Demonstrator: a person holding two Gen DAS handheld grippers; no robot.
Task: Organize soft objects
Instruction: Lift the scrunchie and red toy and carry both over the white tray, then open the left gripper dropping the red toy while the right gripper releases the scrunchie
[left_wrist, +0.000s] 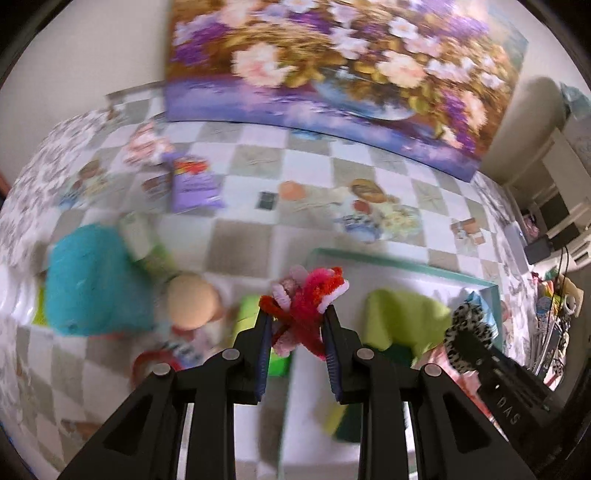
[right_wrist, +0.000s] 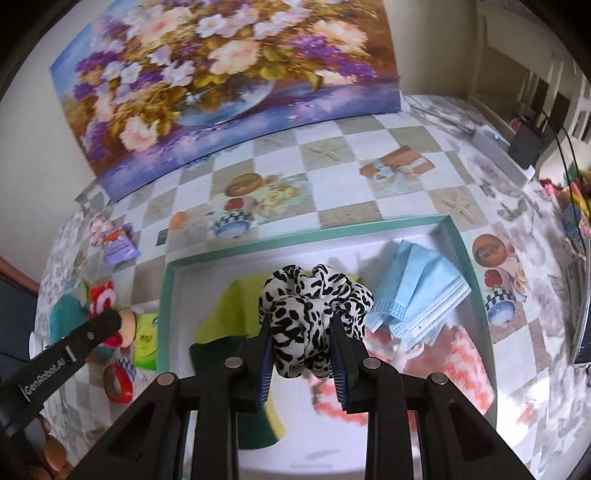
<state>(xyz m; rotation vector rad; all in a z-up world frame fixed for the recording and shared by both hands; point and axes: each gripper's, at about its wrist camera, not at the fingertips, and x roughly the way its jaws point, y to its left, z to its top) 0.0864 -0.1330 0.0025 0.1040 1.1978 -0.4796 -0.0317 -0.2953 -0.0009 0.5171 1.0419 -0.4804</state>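
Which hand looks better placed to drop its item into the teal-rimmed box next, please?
The right, probably. The right gripper, shut on the spotted scrunchie, hangs over the box interior. The left gripper, holding the pipe cleaners, sits near the box's left edge.

My left gripper (left_wrist: 297, 325) is black with blue pads, and its pipe cleaners (left_wrist: 304, 306) are red, hot pink and pale pink. My right gripper (right_wrist: 304, 347) matches, around a white scrunchie (right_wrist: 314, 310) with black leopard spots. The box (right_wrist: 306, 236) is white with a teal rim, the face masks (right_wrist: 413, 291) light blue, the cloth (right_wrist: 225, 314) lime. The tablecloth (right_wrist: 332, 170) is beige-and-white checked; the painting (right_wrist: 221, 74) shows purple and peach flowers.
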